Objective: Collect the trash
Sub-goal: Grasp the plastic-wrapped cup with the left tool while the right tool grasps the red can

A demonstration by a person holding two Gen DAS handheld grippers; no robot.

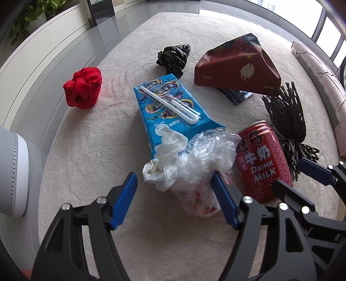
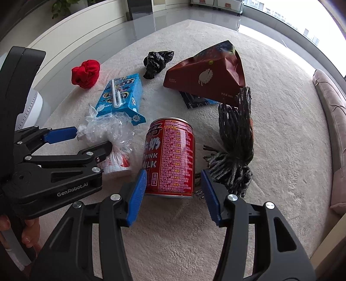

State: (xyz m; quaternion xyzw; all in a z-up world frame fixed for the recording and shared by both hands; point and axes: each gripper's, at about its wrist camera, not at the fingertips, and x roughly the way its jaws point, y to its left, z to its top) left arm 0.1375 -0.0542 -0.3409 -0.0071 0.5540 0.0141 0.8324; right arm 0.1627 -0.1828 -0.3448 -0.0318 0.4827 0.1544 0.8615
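1. A crumpled clear plastic bag point(image 1: 201, 155) lies on the carpet point(image 1: 151, 248) with white tissue point(image 1: 166, 149) and something red and white inside it; its far end rests against a blue drink carton point(image 1: 170, 110) lying flat with a wrapped white straw point(image 1: 168, 103) stuck on top
2. The red milk can point(image 2: 170, 155) stands upright just right of the bag, its top sealed, printed "DRINK MILK"
3. Farther back sit a dark red paper bag point(image 1: 235, 67) tipped on its side over a dark packet point(image 1: 235, 96), a crumpled black plastic bag point(image 1: 173, 57) and a bunched red cloth point(image 1: 83, 87); a dark stringy bundle point(image 2: 235, 147) lies right of the can
4. The pale carpet covers a glossy grey floor point(image 1: 112, 26); a white wall panel, green plants point(image 1: 32, 17), windows and a pink sofa edge point(image 2: 330, 129) ring the room; a white device point(image 1: 13, 173) stands at the left
5. The left gripper point(image 1: 174, 186) hangs with its jaws apart on either side of the clear bag's near end, not pressing it
6. The right gripper point(image 2: 173, 183) has its jaws apart flanking the can's base, gaps showing on both sides
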